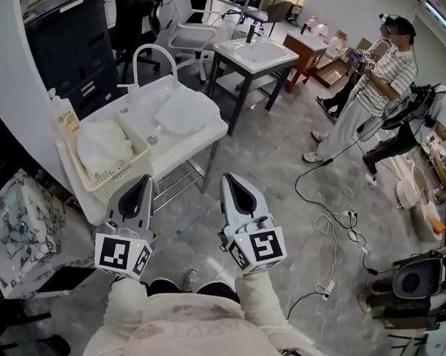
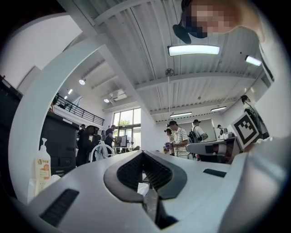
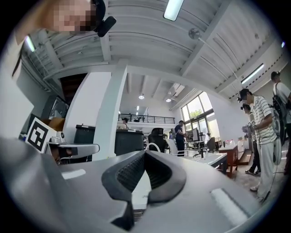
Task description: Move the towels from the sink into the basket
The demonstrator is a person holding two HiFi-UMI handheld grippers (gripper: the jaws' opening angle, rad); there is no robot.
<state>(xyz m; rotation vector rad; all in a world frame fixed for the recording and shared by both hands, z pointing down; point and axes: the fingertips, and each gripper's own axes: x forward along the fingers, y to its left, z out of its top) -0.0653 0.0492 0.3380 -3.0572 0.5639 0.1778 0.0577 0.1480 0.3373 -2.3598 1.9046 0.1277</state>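
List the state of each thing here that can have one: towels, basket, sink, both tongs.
Left tongs: shut, empty, held short of the sink.
Right tongs: shut, empty, level with the left tongs.
Sink: holds one towel, no water seen running.
Towel: crumpled in the basin, not yet moved.
Basket: upright beside the sink, partly filled.
White towels: heaped inside the basket.

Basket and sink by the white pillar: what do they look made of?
Basket: probably cream plastic, matte, judging by its moulded lattice walls. Sink: smooth, white and slightly glossy, likely ceramic or plastic; the look does not settle which.
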